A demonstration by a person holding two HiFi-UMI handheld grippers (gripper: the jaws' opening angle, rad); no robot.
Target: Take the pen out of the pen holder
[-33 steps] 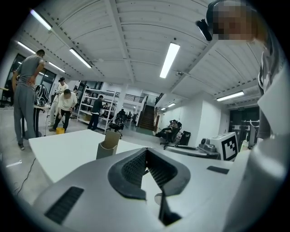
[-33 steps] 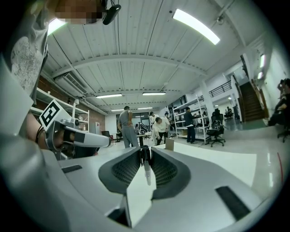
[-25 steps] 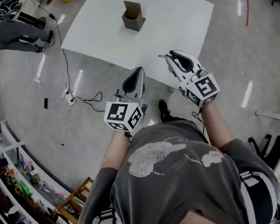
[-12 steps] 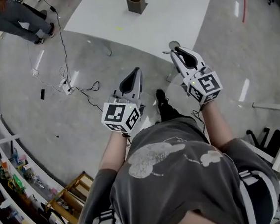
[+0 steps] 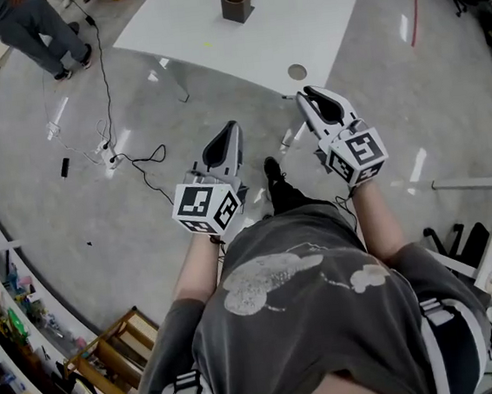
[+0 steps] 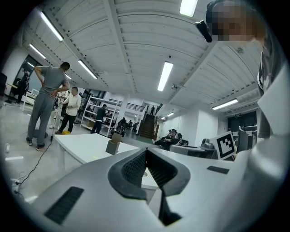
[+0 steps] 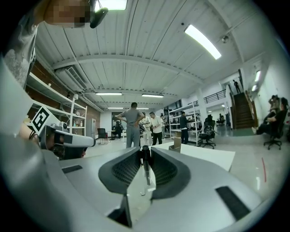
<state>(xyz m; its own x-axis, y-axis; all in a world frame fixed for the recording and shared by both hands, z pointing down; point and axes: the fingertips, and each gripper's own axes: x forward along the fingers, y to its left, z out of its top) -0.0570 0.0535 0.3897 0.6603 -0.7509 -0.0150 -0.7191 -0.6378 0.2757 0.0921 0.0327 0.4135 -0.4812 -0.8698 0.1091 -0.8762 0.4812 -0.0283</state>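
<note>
Farther off now, white table [image 5: 315, 18] with pen holder [image 5: 237, 0] stands on glossy floor [image 5: 99, 216].

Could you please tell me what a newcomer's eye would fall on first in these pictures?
Most striking are the two grippers with marker cubes, held out over the grey floor. The right gripper clamps a thin dark pen between its fingers, while the left gripper has its fingers shut on nothing. Beyond them, at the top of the head view, a brown pen holder stands on the white table, well apart from both grippers.
</note>
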